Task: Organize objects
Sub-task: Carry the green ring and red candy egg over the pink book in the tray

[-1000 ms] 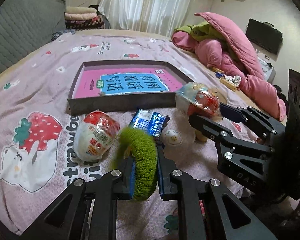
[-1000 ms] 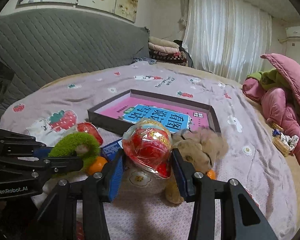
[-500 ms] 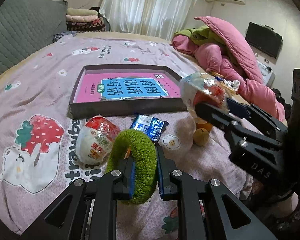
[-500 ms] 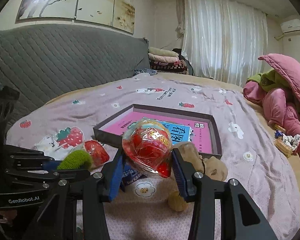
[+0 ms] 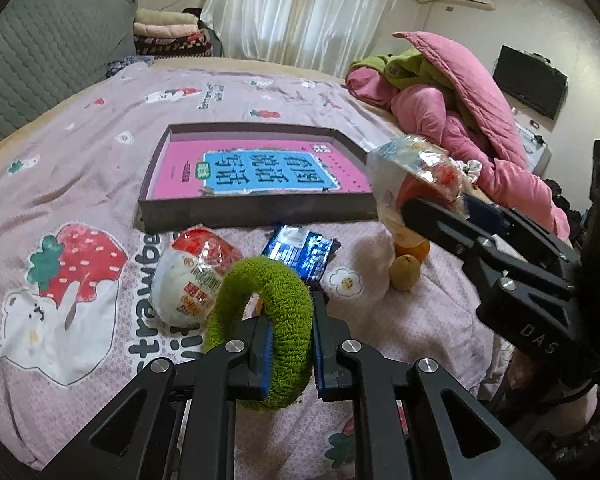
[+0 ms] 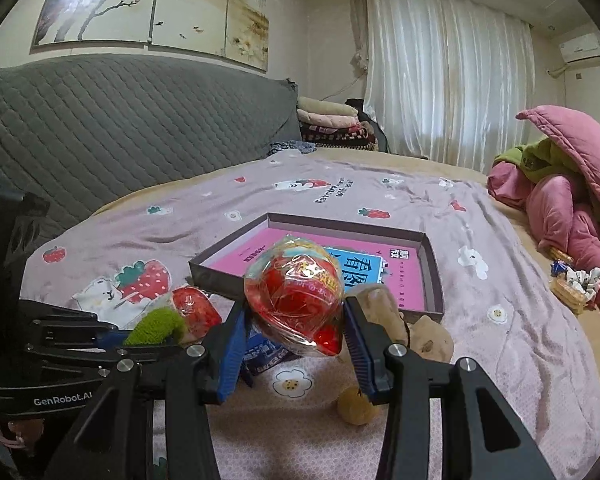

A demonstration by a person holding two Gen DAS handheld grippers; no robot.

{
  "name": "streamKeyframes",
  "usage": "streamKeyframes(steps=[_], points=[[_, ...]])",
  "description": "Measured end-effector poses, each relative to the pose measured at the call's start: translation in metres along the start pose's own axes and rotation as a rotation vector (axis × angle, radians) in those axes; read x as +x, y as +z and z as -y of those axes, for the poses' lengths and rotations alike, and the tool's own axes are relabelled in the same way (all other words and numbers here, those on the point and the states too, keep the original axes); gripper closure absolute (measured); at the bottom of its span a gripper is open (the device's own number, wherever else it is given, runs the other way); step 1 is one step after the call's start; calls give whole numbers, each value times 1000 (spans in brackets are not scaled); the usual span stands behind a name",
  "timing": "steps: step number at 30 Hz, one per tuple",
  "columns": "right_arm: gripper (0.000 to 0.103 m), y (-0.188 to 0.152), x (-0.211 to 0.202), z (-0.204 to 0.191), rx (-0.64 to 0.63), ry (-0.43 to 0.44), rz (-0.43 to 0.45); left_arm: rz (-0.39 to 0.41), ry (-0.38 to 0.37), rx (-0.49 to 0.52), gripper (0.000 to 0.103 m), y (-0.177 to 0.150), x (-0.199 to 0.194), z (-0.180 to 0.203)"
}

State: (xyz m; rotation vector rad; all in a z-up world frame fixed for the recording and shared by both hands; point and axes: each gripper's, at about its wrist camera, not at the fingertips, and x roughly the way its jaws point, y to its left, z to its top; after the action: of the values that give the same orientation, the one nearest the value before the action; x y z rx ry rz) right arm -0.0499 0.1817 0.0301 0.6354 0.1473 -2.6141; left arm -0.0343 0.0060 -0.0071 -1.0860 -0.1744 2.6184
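My left gripper (image 5: 290, 316) is shut on a fuzzy green ring (image 5: 260, 320) and holds it above the bedspread. My right gripper (image 6: 294, 320) is shut on a red snack wrapped in clear plastic (image 6: 294, 294), lifted near the front right corner of the shallow grey box (image 5: 256, 210). The box holds a pink and blue book (image 5: 260, 170). The wrapped snack also shows in the left wrist view (image 5: 416, 176), and the green ring shows in the right wrist view (image 6: 156, 326).
On the bedspread lie a second wrapped red and white snack (image 5: 192, 276), a blue packet (image 5: 300, 252), two small orange fruits (image 5: 406, 270) and a tan plush toy (image 6: 400, 320). Pink bedding (image 5: 460, 120) is piled at the right. A grey quilted headboard (image 6: 120, 128) stands at the left.
Both grippers have risen from the bedspread with their loads. The right gripper carried the wrapped snack up and toward the box, uncovering the fruits beneath.
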Motion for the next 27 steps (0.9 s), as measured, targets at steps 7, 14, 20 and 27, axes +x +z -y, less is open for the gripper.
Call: streamKeyframes(steps=[7, 14, 20, 27], points=[[56, 0, 8, 2, 23, 25, -25, 33, -11, 10, 88, 12, -8, 6], [56, 4, 13, 7, 31, 25, -20, 62, -13, 14, 88, 26, -11, 5], [56, 9, 20, 11, 32, 25, -18, 64, -17, 14, 88, 32, -7, 4], [57, 19, 24, 11, 23, 21, 4, 80, -30, 13, 88, 42, -7, 4]])
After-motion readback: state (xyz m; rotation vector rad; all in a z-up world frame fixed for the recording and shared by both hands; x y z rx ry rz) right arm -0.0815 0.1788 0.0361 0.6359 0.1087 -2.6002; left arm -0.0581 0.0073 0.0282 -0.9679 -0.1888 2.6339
